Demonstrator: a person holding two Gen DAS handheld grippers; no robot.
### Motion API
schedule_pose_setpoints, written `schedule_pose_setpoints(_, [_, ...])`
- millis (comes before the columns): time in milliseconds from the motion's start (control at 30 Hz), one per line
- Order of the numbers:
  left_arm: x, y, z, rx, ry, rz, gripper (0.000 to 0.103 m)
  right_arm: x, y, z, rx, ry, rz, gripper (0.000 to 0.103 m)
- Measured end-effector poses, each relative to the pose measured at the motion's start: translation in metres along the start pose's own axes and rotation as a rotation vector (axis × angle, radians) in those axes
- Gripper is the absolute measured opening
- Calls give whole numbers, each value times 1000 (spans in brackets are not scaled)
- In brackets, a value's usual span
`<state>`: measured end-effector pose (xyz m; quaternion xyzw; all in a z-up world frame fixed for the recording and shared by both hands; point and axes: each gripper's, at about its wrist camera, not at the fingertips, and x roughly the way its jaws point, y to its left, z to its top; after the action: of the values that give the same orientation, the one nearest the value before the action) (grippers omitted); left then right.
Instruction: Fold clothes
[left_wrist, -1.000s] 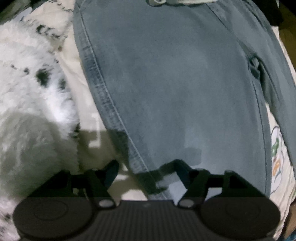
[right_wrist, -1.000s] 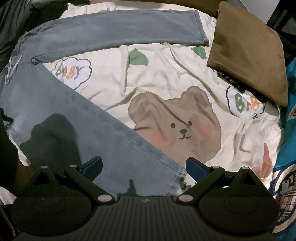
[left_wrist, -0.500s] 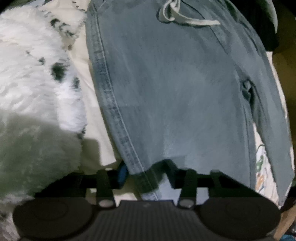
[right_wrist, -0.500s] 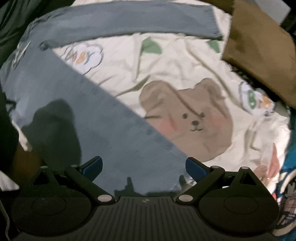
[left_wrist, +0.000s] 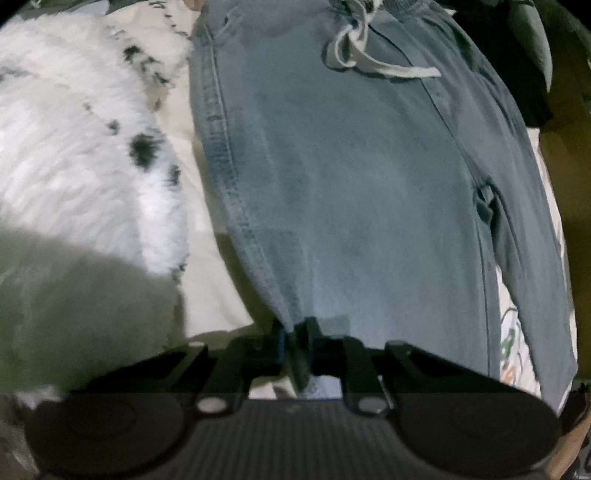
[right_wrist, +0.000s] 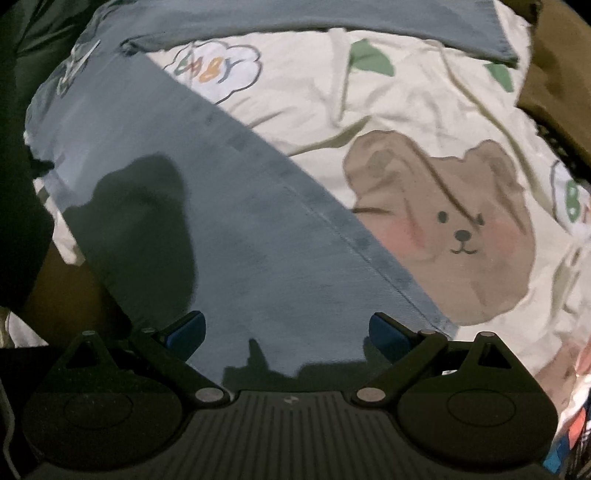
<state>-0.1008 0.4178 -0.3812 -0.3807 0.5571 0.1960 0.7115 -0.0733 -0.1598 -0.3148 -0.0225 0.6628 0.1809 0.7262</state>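
Closing at lower centre, the left gripper (left_wrist: 295, 341) pinches the jeans (left_wrist: 351, 184) seam. Right gripper (right_wrist: 286, 332) hangs open over a jeans leg (right_wrist: 221, 221).

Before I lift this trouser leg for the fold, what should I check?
1. Left tool pinching the jeans' side seam: ok, jaws have just closed on the fabric.
2. Right tool gripping: not ok, jaws open over the leg hem.
3. Other leg lying flat: ok.
4. Drawstring clear of the tools: ok.
5. Fluffy white blanket off the jeans: ok.
6. Hem under right tool: cannot tell.
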Motion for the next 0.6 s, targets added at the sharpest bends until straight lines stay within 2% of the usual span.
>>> schedule_pose_setpoints(167, [-8, -7, 3, 2, -3, -5, 6, 9, 7, 1, -42, 19, 47, 97])
schedule_pose_setpoints(267, [-12, -8, 7, 5, -2, -19, 5, 17, 11, 0, -67, 34, 75, 78])
schedule_pose_setpoints(333, [-15, -11, 15, 9, 0, -20, 5, 25, 15, -3, -96, 61, 94, 74])
schedule_pose_setpoints(600, [-19, -30, 28, 32, 3, 5, 5, 49, 47, -1, -207, 106, 178, 74])
